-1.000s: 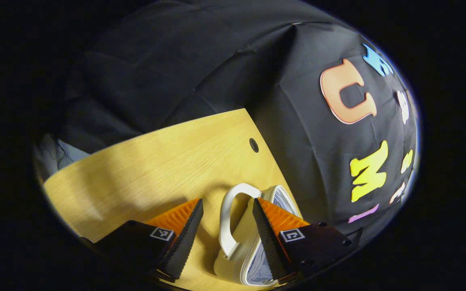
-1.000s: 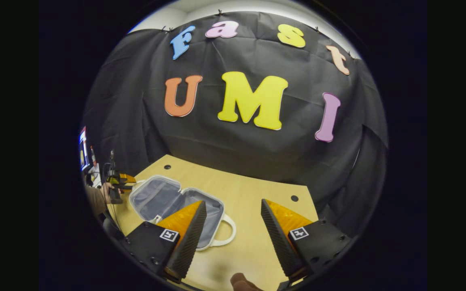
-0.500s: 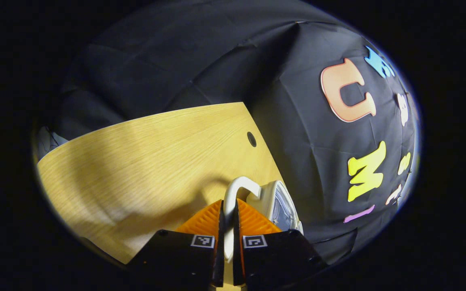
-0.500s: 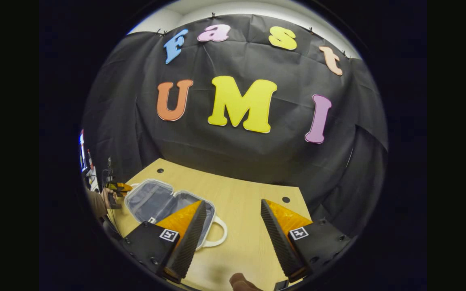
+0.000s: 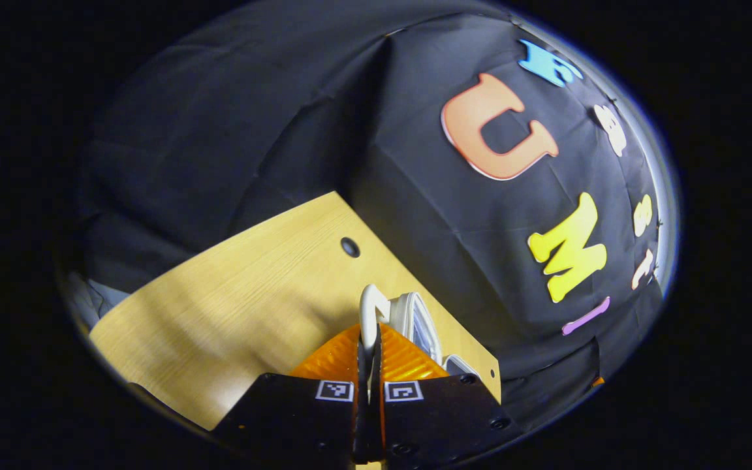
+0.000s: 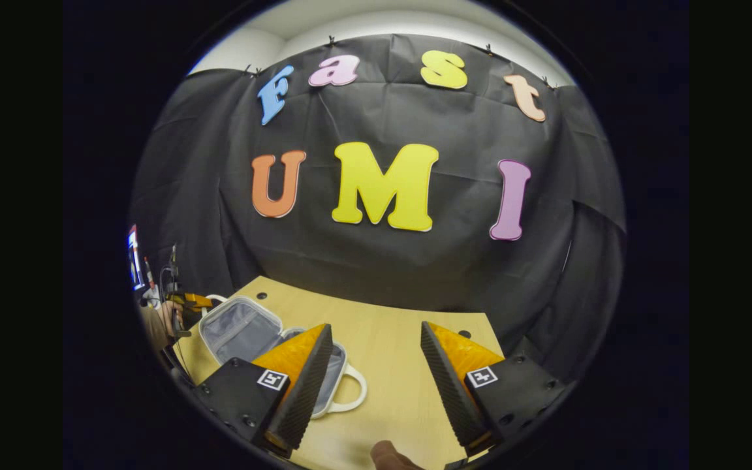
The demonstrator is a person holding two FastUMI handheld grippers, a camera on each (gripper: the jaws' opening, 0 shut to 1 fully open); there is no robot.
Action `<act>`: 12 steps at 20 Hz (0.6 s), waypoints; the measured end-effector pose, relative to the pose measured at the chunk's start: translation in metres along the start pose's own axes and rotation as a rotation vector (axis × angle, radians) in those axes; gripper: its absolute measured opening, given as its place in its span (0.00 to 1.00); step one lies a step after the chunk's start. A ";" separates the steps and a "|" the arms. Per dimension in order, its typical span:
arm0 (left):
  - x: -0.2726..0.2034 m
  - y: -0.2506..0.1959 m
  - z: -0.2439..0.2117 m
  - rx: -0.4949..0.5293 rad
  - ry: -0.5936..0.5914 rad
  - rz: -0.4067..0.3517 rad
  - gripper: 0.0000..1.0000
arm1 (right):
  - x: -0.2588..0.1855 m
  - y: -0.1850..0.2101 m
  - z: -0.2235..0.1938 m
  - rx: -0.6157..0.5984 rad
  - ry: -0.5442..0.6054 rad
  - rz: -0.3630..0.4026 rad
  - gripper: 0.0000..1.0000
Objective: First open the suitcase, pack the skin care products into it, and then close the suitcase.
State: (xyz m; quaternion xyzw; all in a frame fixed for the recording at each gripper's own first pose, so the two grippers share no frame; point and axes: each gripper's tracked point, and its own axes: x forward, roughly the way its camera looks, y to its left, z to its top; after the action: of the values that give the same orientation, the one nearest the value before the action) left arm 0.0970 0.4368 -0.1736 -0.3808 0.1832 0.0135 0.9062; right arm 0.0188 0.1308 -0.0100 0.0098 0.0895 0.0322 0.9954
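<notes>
In the left gripper view my left gripper (image 5: 369, 334) is shut on the white handle (image 5: 369, 307) of the suitcase lid, and the lid's pale rim (image 5: 415, 320) stands tilted up just right of the fingers. In the right gripper view the small white suitcase (image 6: 245, 329) lies open at the table's left, showing grey lining. Its far half is lifted partway, with the left gripper (image 6: 190, 301) and a hand at its handle. The near half's white handle (image 6: 352, 393) rests on the table. My right gripper (image 6: 374, 329) hovers open over the table, to the right of the suitcase.
The light wooden table (image 6: 402, 365) has small dark holes near its back corners (image 6: 462, 333) and ends at the black cloth wall. A fingertip (image 6: 389, 455) shows at the bottom edge of the right gripper view. Equipment and cables stand beyond the table's left end (image 6: 138, 261).
The left gripper went from open around the lid handle to shut on it, then lifted, tilting the lid up off the table. The right gripper stayed open and barely shifted.
</notes>
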 end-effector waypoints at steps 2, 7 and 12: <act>-0.008 -0.038 0.008 0.116 -0.038 -0.015 0.04 | -0.002 -0.011 0.003 -0.010 -0.023 0.005 0.80; -0.026 -0.138 -0.009 0.328 -0.099 -0.038 0.03 | -0.010 -0.030 0.007 -0.045 -0.078 0.033 0.81; -0.035 -0.214 -0.048 0.426 -0.116 -0.094 0.03 | -0.016 -0.056 0.001 -0.041 -0.088 0.066 0.81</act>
State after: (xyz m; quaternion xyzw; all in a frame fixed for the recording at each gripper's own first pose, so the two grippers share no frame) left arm 0.0839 0.2555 -0.0454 -0.1876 0.1116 -0.0457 0.9748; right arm 0.0071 0.0739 -0.0076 -0.0061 0.0444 0.0662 0.9968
